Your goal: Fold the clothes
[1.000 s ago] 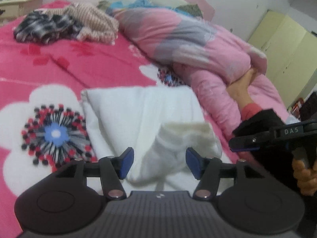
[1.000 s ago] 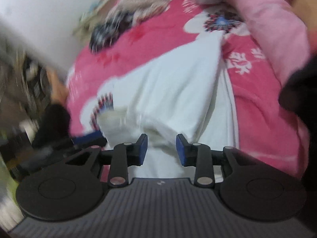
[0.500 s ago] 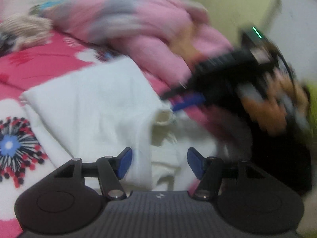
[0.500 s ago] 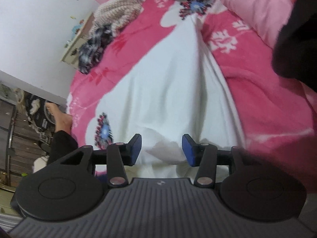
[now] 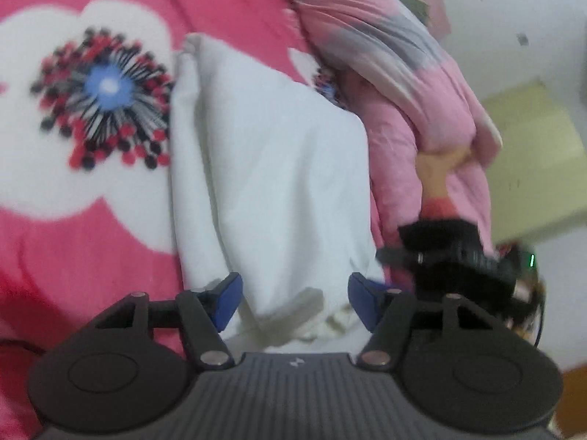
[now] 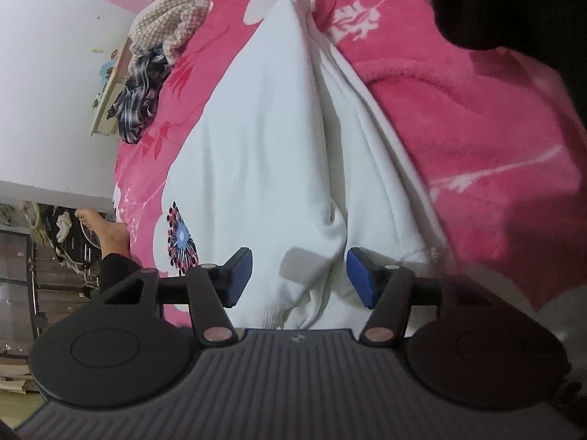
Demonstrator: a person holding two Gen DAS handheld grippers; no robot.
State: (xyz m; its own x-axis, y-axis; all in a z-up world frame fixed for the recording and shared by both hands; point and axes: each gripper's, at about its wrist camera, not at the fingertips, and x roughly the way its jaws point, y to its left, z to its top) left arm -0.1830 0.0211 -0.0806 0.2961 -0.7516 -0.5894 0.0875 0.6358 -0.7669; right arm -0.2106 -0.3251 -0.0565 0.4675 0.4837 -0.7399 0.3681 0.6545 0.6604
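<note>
Left wrist view. The left gripper (image 5: 295,299) sits at 6 o'clock, jaws moderately wide and closing. The near edge of the white garment (image 5: 271,168) lies between the blue pads (image 5: 227,297), which do not press on it. The garment lies partly folded on the pink floral blanket (image 5: 91,220), running from about 11 o'clock down to 6. A ribbed cuff or hem (image 5: 312,315) bunches near the jaws. At 3 o'clock the other gripper is a dark blur. A pink quilt (image 5: 396,84) is heaped from 12 to 3 o'clock, with a bare foot (image 5: 436,168) against it.

Risk here: the jaws could close on the bunched cuff alone, or on one layer, and the fold would drag open when lifted. The picture is smeared, so which layer lies uppermost is unclear.

Right wrist view. The right gripper (image 6: 299,278) is at 6 o'clock, jaws moderately wide and opening. The white garment (image 6: 275,139) runs under them up to 12 o'clock, with a long crease right of centre, and the pads are clear of the cloth. A checked shirt (image 6: 141,99) and a knitted top (image 6: 168,22) lie heaped at 10 to 11 o'clock, well apart. Another bare foot (image 6: 106,227) shows at 9 o'clock.

Risk here: the crease makes a doubled ridge just beside the right pad. A grab there may pinch extra layers and skew the fold. The soft blanket could also be caught with the garment.
</note>
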